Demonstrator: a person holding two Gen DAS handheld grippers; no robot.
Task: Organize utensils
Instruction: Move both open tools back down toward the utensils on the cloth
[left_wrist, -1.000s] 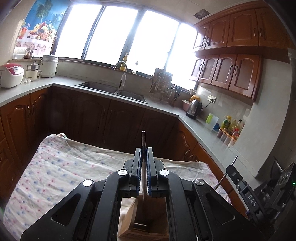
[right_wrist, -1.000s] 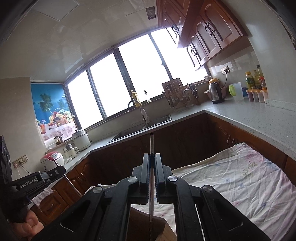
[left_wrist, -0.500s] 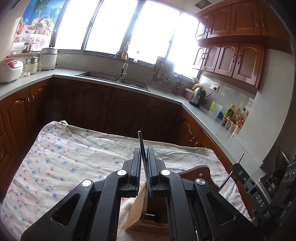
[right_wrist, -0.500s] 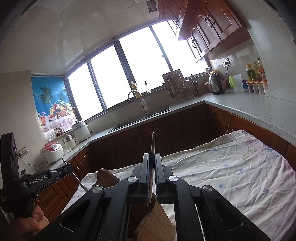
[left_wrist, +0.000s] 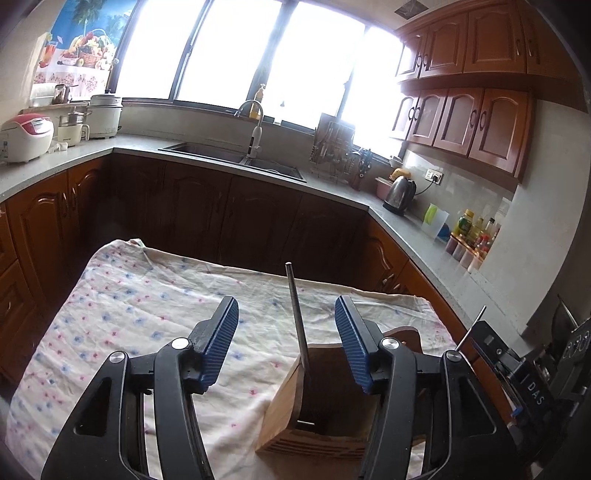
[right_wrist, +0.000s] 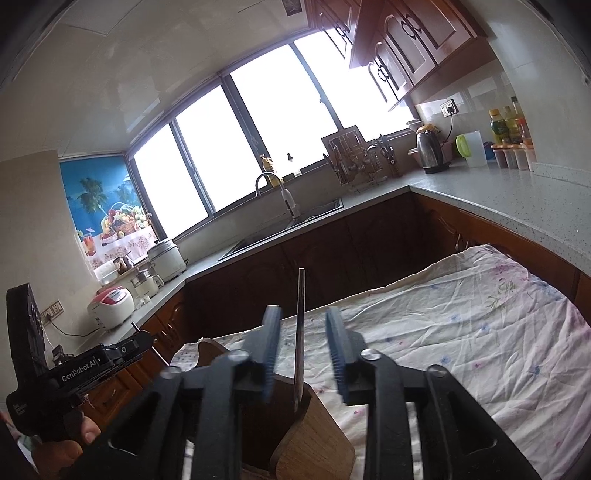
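**Now Both Tongs Stand Apart Around Utensils in a Wooden Holder**

Now the left tongs (left_wrist: 286, 341) stand apart, their blue ribbed pads (left_wrist: 218, 345) clear on both sides of a thin metal utensil handle (left_wrist: 296, 321) that rises between them without touching either one. These tongs have just been opening. That handle stands nearly upright, tilted slightly toward 11 o'clock, with its lower end inside the wooden utensil holder (left_wrist: 317, 410), which sits on the floral cloth (left_wrist: 122, 314) covering the tabletop. In the left wrist view the holder lies at 6 o'clock, directly under the tongs.

The right tongs (right_wrist: 301, 347) are likewise parted and have just been opening, and a flat metal utensil (right_wrist: 300, 332) stands on edge between their pads, free of both; motion blur softens the fingers. Its lower end goes down into the same holder (right_wrist: 314, 435) at 6 o'clock of the right wrist view. A hand (right_wrist: 62, 448) grips the other tool's handle at 8 o'clock.

Across the kitchen, a sink (left_wrist: 232, 157) sits at 12 o'clock below bright windows, a kettle (left_wrist: 399, 194) at 2 o'clock, and a rice cooker (left_wrist: 26, 136) at 10 o'clock.
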